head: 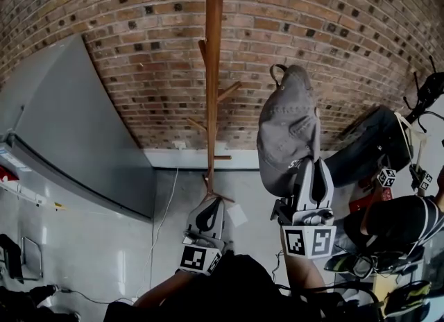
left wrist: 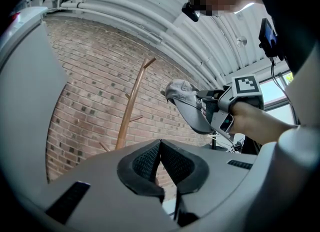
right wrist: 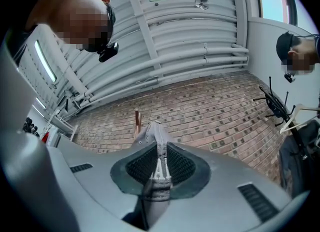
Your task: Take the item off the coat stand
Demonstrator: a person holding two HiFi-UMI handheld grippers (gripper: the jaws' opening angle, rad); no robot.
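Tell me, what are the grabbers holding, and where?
The right gripper pinches a grey cap by its lower edge, likely the brim. The left gripper holds nothing.

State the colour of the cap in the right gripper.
The cap is plain grey; the head view shows it best.

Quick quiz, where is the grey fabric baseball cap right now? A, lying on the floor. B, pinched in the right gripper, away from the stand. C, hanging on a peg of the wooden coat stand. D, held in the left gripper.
B: the right gripper pinches the grey fabric baseball cap, which hangs clear of the wooden coat stand.
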